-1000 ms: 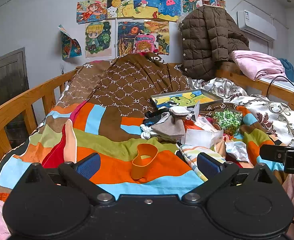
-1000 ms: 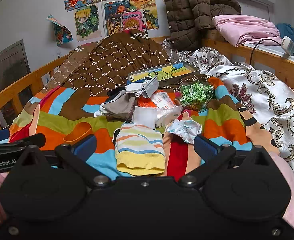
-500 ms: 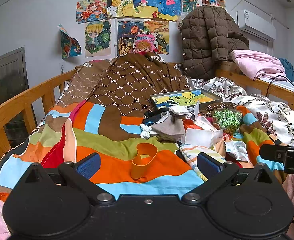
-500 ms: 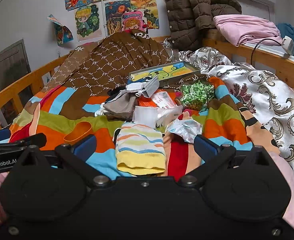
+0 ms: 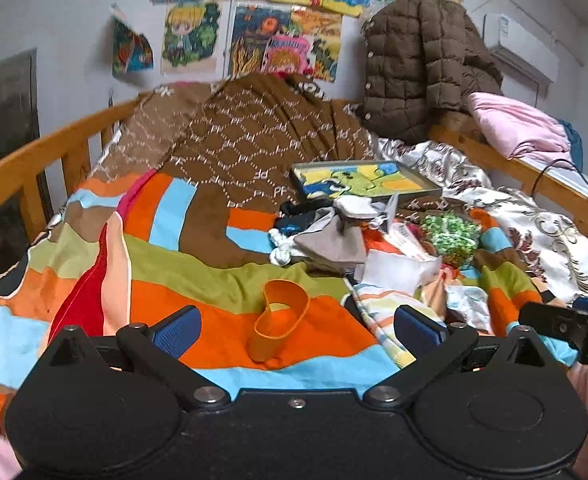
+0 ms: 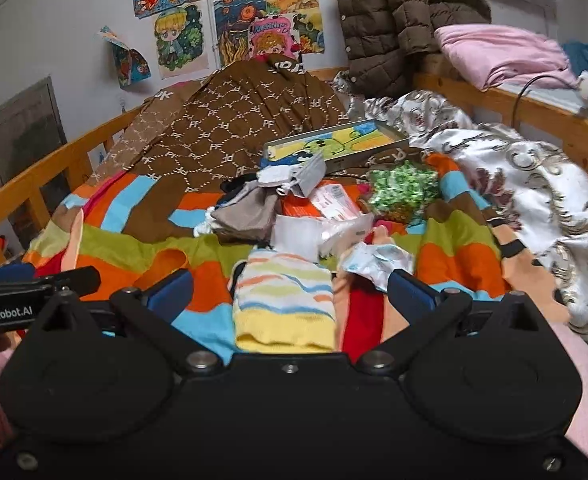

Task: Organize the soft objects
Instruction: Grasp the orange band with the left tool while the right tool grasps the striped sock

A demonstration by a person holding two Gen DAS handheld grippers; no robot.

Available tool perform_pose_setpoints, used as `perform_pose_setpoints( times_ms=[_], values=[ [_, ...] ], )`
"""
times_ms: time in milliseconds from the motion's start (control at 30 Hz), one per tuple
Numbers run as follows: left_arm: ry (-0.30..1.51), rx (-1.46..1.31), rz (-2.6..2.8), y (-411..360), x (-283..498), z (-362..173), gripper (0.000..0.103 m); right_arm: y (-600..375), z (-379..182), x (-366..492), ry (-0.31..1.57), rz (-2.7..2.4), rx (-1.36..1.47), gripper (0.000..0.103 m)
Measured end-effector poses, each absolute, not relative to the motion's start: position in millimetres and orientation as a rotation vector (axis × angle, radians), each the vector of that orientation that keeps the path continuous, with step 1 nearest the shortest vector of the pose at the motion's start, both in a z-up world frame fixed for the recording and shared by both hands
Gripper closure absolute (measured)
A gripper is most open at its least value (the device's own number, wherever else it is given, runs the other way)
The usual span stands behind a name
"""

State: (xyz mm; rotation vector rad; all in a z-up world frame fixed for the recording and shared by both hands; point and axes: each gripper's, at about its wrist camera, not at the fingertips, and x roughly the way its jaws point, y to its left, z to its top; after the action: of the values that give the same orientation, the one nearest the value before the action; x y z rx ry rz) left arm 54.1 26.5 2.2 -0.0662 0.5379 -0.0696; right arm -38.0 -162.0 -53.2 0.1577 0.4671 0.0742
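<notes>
Socks and small cloth items, heaped mid-bed on a striped blanket [image 5: 222, 280]. Striped sock [image 6: 284, 300]: yellow toe, wavy pastel bands, lying flat at the near edge of the heap, framed between the right gripper's [image 6: 290, 290] blue fingers, not touched by them. Grey sock [image 6: 250, 216]: crumpled, behind and left of the striped one. White folded cloth [image 6: 296, 234]: just beyond the striped sock, touching it. Pale blue-and-white crumpled piece [image 6: 374, 260]: right of the striped sock, near the right finger. Green-and-white bundle [image 6: 402, 192]: at the far right of the heap. Orange band [image 5: 280, 320]: a loop standing on edge on the blanket, apart from the heap to its left, framed between the left gripper's [image 5: 296, 328] fingers.

Left gripper: jaws spread wide, nothing held. Right gripper: jaws spread wide, nothing held.

Picture box [image 5: 364, 182]: flat, cartoon lid, behind the heap. Brown patterned quilt [image 5: 254, 136]: piled at the head of the bed. Silver floral cover [image 6: 534, 184]: along the right side. Brown padded jacket [image 5: 418, 64]: hung at the far right corner. Pink bedding [image 6: 498, 54]: on the right rail. Wooden bed rail [image 5: 34, 156]: left side. Drawings [image 5: 286, 12]: stuck to the wall.
</notes>
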Motion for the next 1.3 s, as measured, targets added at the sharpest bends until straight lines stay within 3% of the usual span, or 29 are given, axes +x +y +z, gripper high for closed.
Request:
perform_pose_setpoints(
  times_ms=[433, 700, 833, 1000, 1167, 1300],
  values=[
    [0.763, 0.087, -0.172, 34.4, 153.8, -44.9, 0.001, -159.9, -87.4, 64.3, 0.684, 0.146, 0.126, 0.000],
    [0.819, 0.100, -0.206, 34.9, 178.3, -73.7, 0.008, -151.4, -124.3, 123.3, 0.831, 0.174, 0.158, 0.000],
    [0.841, 0.088, -0.230, 34.9, 183.1, -81.6, 0.018, -150.0, -142.8, 146.3, 0.864, 0.182, 0.160, 0.001],
    [0.873, 0.067, -0.254, 34.0, 188.1, -89.9, 0.039, -148.8, -154.6, 153.9, 0.885, 0.197, 0.176, 0.002],
    [0.876, 0.053, -0.254, 35.0, 187.7, -91.9, 0.067, -147.4, -162.9, 153.5, 0.910, 0.216, 0.191, 0.017],
    [0.869, 0.023, -0.262, 37.4, 186.7, -90.6, 0.077, -147.0, -164.0, 151.1, 0.914, 0.235, 0.192, 0.035]
  ],
)
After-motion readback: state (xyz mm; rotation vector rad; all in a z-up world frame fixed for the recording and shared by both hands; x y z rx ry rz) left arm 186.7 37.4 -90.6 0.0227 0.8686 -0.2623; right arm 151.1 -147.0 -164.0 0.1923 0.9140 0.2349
